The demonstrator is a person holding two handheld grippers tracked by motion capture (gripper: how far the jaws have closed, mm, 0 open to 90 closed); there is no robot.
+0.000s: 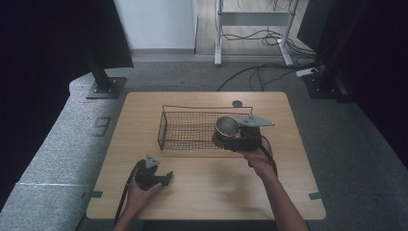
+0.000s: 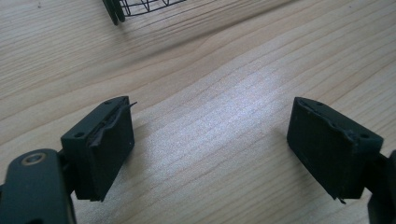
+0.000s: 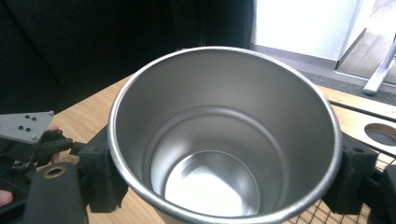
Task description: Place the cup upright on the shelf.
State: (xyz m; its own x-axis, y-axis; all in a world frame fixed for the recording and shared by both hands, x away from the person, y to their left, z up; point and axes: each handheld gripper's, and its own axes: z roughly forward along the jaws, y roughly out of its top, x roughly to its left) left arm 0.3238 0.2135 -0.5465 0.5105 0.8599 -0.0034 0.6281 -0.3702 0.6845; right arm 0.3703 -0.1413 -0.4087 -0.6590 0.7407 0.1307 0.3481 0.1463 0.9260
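Grey carpet (image 1: 356, 144), white wall (image 1: 156, 24), floor cables (image 1: 260, 72)

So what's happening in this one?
A person at a wooden table works with a pair of tongs in each hand. The right tongs are clamped on an empty metal cup, held upright at the right end of a wire basket, its open mouth facing up. The left tongs rest near the table's front left, jaws wide apart with only bare wood between them. The cup looks poised to go into the basket or to have just come out.
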